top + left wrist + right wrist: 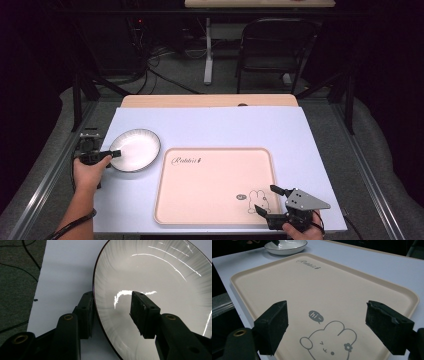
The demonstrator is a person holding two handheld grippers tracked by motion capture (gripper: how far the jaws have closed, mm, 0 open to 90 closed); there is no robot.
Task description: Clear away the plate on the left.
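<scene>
A white plate with a dark rim (135, 149) (155, 272) lies at the left of the pale blue table cover. My left gripper (114, 155) (112, 295) straddles the plate's near left rim, one jaw outside and one over the inside, with a gap still showing; it is open. A beige tray (215, 185) (337, 282) with a rabbit drawing lies in the middle. My right gripper (266, 198) (327, 307) hovers open over the tray's near right corner, nothing between its jaws. The plate (287, 246) also appears far off in the right gripper view.
The pale blue cover (210, 125) ends close to the plate on the left, with dark carpet beyond. A wooden table edge (210, 101) shows at the back. A black chair (275, 45) and cables stand on the floor behind the table.
</scene>
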